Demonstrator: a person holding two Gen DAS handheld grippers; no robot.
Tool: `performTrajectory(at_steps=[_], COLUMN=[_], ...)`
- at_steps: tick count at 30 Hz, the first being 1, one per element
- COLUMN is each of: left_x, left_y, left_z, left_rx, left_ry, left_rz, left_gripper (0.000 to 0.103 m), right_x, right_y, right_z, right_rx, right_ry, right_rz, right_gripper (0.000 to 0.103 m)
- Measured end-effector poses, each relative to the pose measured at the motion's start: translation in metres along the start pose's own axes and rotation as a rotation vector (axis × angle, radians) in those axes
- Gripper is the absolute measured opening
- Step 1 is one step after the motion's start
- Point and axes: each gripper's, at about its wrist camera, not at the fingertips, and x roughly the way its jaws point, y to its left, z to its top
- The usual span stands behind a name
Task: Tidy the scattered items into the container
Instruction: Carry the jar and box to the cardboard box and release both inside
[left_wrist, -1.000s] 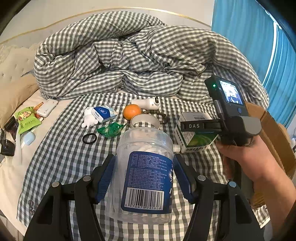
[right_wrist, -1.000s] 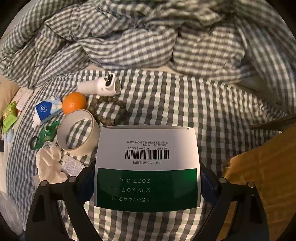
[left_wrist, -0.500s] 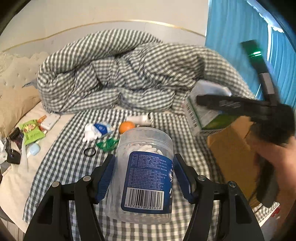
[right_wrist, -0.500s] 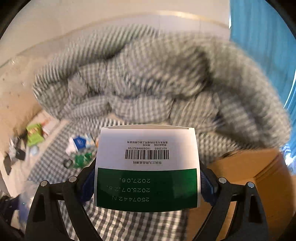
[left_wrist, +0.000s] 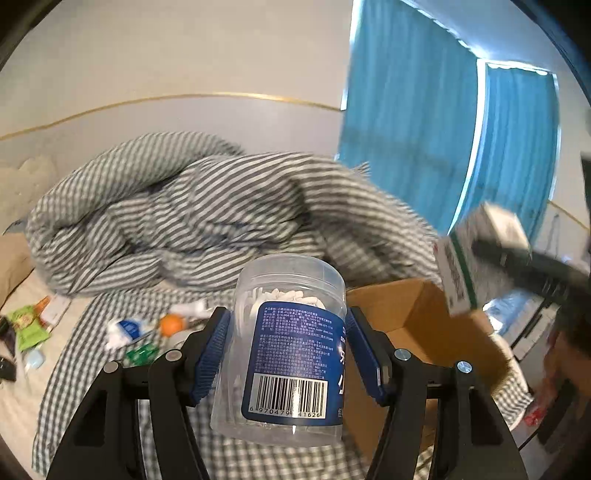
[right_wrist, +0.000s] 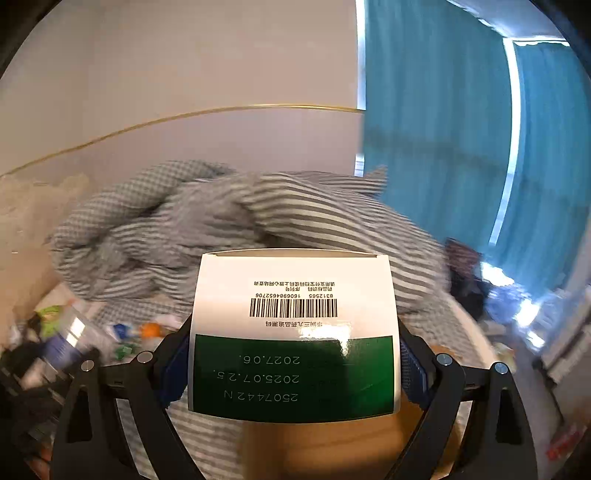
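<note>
Near the bed's (left_wrist: 110, 369) left edge we see snack packets (left_wrist: 27, 326) and an orange (left_wrist: 171, 324). Our left gripper (left_wrist: 288, 350) pinches a clear jar (left_wrist: 284, 354) before the cardboard box (left_wrist: 424, 325); our right gripper (right_wrist: 293, 365) clamps a green-and-white carton (right_wrist: 293, 332) above that box's (right_wrist: 332, 446) opening.

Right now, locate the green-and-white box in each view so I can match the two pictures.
Left wrist view: the green-and-white box is at the right edge, blurred, held above the cardboard box.
Right wrist view: the same box fills the lower centre, clamped in the right hand-held gripper.
Shared landmark: the blue curtain, upper right in both.
</note>
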Motion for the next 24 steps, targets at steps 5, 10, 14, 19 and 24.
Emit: performTrajectory(at_steps=[5,10,14,19,24], left_x=[0.008,0.014,0.018,0.029,0.048], left_y=[-0.043,-0.077,-0.097,-0.111,-0.134], left_z=[0.009,0.012,0.013,0.013,0.010], left_rx=[0.045,0.068,0.093,0.110,0.142], left_ry=[-0.016,-0.021,-0.021,-0.005,0.025], left_rz=[-0.055,-0.095,-0.112,-0.128,-0.158], left_gripper=[0.065,0.065,0.065,0.065,0.065], right_x=[0.013,0.039,0.037,0.024,0.005], right_y=[-0.045,-0.057,-0.074,-0.090,-0.110], right_z=[-0.031,-0.056,-0.067,-0.066,-0.061], right_rx=[0.060,0.067,0.098,0.145,0.165], right_ry=[0.081,0.185,0.191,0.163,0.115], right_rz=[-0.056,-0.060,-0.124,-0.122,-0.168], right_gripper=[0.091,0.094,0.103,0.103,0.103])
